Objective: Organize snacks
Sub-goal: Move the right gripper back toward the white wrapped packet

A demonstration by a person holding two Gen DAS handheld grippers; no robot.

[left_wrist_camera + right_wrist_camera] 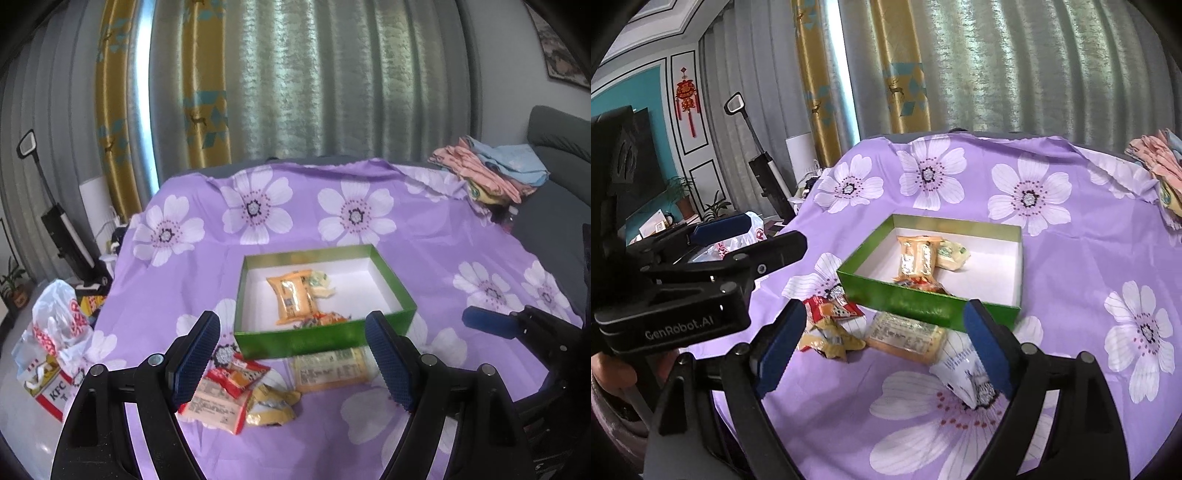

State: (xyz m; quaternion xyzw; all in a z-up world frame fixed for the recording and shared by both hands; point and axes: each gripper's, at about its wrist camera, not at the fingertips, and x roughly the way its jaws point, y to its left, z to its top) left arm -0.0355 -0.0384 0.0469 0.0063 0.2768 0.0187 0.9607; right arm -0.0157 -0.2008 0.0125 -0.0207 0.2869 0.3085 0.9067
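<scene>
With both grippers empty, green box [325, 339] sits at 12 o'clock, some snacks inside. Left gripper [295, 365] jaws apart, right gripper [886, 345] too. Next: centre on tan packet [905, 338], then white sachet [964, 373].

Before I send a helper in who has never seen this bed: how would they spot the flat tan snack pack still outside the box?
Find the green box on the purple flowered sheet. Just outside its near wall lies the flat tan pack, label side up. Unlike the red packet and crumpled gold wrapper to its left, it is smooth, rectangular and covered in small print.
</scene>
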